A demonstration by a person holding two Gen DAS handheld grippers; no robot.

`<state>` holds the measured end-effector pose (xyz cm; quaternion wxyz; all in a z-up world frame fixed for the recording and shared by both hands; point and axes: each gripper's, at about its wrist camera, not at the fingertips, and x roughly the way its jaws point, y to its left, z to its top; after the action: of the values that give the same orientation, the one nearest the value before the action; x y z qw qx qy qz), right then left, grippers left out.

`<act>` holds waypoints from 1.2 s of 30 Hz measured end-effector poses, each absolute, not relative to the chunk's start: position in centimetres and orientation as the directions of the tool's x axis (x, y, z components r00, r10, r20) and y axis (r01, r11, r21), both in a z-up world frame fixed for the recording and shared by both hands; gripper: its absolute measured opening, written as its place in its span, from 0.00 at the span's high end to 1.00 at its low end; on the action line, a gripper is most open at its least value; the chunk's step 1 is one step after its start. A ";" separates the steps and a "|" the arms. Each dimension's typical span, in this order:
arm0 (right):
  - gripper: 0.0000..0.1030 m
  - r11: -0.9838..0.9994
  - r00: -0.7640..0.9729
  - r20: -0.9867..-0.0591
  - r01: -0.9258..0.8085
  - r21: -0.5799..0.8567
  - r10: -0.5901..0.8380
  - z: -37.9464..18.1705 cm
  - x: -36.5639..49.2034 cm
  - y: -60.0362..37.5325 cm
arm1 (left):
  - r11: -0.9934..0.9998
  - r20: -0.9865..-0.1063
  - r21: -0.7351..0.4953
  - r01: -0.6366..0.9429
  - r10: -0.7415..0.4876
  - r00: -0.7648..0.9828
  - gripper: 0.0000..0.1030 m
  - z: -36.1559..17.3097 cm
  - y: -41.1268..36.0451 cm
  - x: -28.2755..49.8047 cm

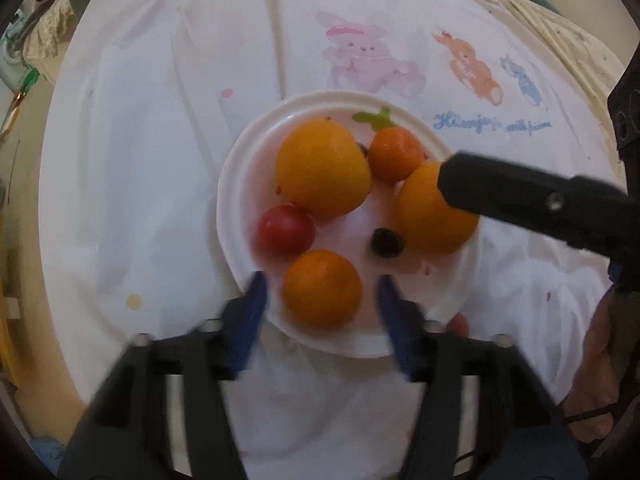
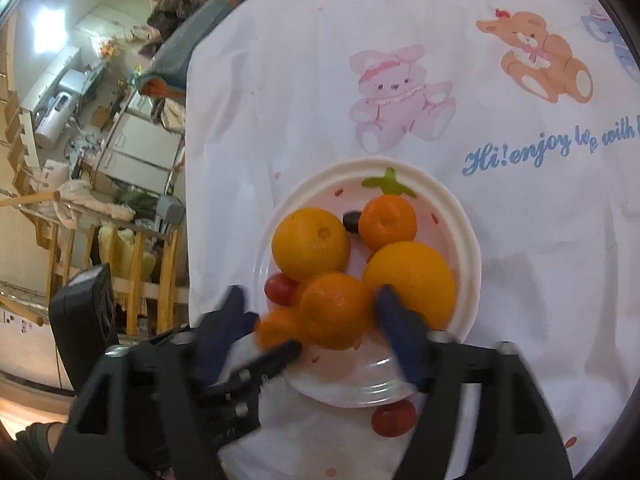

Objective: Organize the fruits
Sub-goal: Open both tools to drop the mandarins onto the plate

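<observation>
Red fruit (image 2: 394,418) half hidden beneath plate (image 2: 460,216) rim

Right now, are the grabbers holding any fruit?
No. The left gripper is open around an orange on the plate, pads clear of it. The right gripper is open too, gripping nothing.

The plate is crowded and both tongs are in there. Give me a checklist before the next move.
1. Left tongs open: ok, with the pads clear of the tangerine between them.
2. Right tongs open: ok.
3. All fruit on the plate: not ok, because a red tomato lies on the cloth by the near rim.
4. Tongs clear of each other: cannot tell, since both crowd the same side of the plate.
</observation>
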<state>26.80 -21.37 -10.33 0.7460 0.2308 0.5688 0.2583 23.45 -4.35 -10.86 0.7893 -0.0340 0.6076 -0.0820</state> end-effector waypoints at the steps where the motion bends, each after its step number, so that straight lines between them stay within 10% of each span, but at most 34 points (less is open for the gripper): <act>1: 0.25 0.760 0.231 -0.726 -0.123 0.638 0.648 -10.1 26.8 -21.5 | 0.985 -0.949 -0.149 0.091 -0.168 0.266 0.34 -10.5 -4.4 23.3; 36: 0.26 0.806 0.333 -0.747 -0.076 0.587 0.575 -6.8 20.7 -26.7 | 0.990 -0.900 -0.090 0.111 -0.129 0.417 0.27 -5.7 -3.1 19.1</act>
<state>20.70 -26.75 -6.81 0.7828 0.2317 0.5388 0.2080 19.07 -3.06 -5.74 0.8416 -0.0082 0.5353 -0.0712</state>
